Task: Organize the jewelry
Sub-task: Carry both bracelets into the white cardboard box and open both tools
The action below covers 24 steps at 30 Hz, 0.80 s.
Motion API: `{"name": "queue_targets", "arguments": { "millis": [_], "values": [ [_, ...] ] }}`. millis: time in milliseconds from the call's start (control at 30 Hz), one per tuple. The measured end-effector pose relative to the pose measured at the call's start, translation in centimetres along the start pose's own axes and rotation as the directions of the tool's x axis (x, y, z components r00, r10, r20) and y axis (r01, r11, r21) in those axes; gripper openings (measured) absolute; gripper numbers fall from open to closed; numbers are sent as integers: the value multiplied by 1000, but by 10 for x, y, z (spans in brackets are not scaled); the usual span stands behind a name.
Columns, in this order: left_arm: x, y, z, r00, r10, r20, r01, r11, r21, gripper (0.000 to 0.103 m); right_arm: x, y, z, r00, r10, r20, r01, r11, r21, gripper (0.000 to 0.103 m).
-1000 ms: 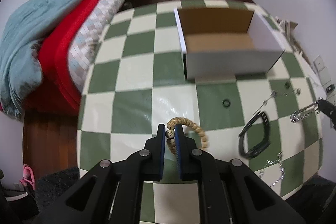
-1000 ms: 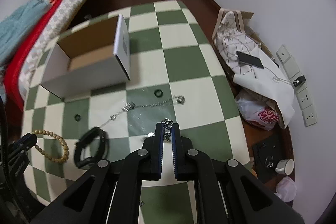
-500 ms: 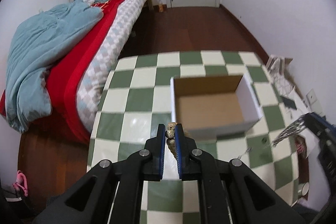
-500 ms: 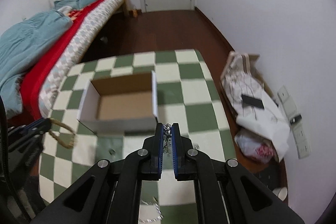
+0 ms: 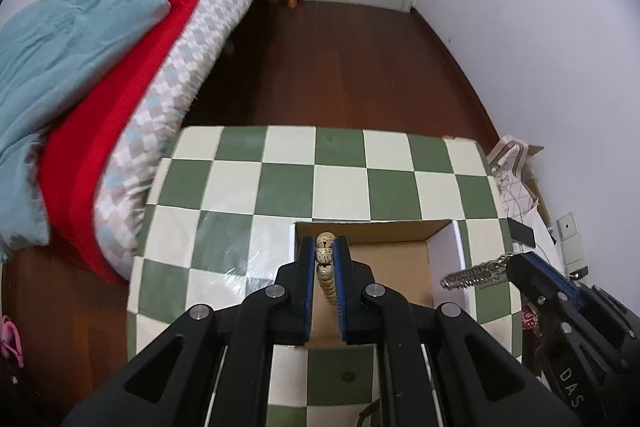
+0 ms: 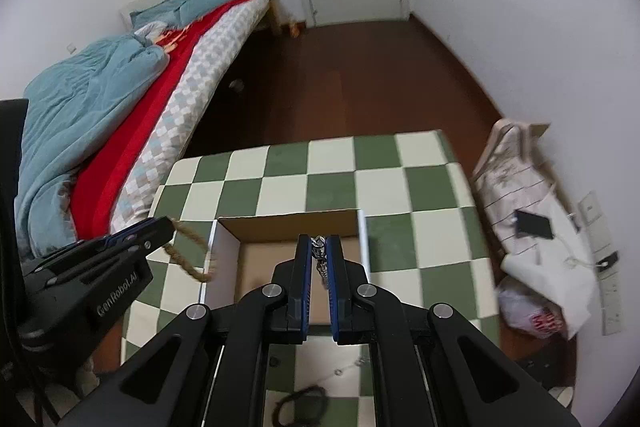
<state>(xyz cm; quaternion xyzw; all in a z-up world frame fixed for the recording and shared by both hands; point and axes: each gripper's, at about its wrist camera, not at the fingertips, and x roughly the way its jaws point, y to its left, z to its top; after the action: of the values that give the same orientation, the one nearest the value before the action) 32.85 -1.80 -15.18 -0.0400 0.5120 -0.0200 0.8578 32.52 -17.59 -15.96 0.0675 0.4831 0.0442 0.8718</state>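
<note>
My left gripper (image 5: pixel 325 247) is shut on a tan wooden bead bracelet (image 5: pixel 325 263) and holds it in the air over the left edge of the open cardboard box (image 5: pixel 400 267). In the right wrist view the bracelet (image 6: pixel 192 259) hangs from that gripper (image 6: pixel 160 227) beside the box's left wall. My right gripper (image 6: pixel 319 247) is shut on a silver chain (image 6: pixel 320 263) above the box (image 6: pixel 288 227). The chain (image 5: pixel 472 273) also shows in the left wrist view, sticking out of the right gripper (image 5: pixel 516 265) at the box's right side.
The box stands on a green and white checkered table (image 5: pixel 280 187). A black bracelet (image 6: pixel 300 407) and a thin silver chain (image 6: pixel 348 367) lie on the table near me. A bed (image 5: pixel 100 67) is to the left, bags (image 6: pixel 532 227) on the floor to the right.
Both grippers have lifted their jewelry off the table and moved forward over the box. The bracelet and chain now hang in the air at the box's left and right sides.
</note>
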Motion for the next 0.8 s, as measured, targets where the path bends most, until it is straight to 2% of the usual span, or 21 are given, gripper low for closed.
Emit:
{"name": "queue_targets", "arguments": {
  "millis": [133,367,433,467,500,533,567,600,633,667,733,800],
  "values": [
    [34,1,10,996,-45,-82,43,999,-20,7,36,-5,8,998,2,-67,-2,1000,-1,7],
    [63,1,20,983,-86,-159,79,996,-50,12,85,-15,15,982,36,-185,-37,999,-1,8],
    [62,1,23,988,-63,-144,58,998,-38,28,93,-17,16,977,42,-210,-42,999,4,9],
    [58,2,24,991,-53,-122,49,998,-33,52,94,-19,15,976,35,-215,-35,999,7,10],
    [52,6,24,994,-42,-96,38,998,-45,77,94,-19,15,976,26,-217,-25,1000,8,21],
    [49,8,25,996,-32,-81,29,998,-48,85,92,-20,14,977,4,-214,-2,1000,8,43],
    [43,11,25,999,-3,-47,1,999,-43,89,90,-20,13,978,-9,-207,10,1000,7,55],
    [39,14,25,999,36,-20,-36,999,-33,92,90,-20,10,977,-36,-211,36,999,-2,76],
    [36,16,23,998,67,-8,-67,997,-26,97,89,-19,8,975,-61,-214,60,998,-13,82],
    [34,19,23,996,90,0,-90,996,-23,103,88,-17,4,973,-92,-211,87,996,-34,83],
    [30,23,17,991,129,30,-129,992,-17,103,89,-14,-3,965,-141,-220,129,989,-67,93],
    [25,26,10,984,168,55,-168,986,-10,103,89,-12,-11,963,-150,-224,135,988,-78,98]
  ]
}}
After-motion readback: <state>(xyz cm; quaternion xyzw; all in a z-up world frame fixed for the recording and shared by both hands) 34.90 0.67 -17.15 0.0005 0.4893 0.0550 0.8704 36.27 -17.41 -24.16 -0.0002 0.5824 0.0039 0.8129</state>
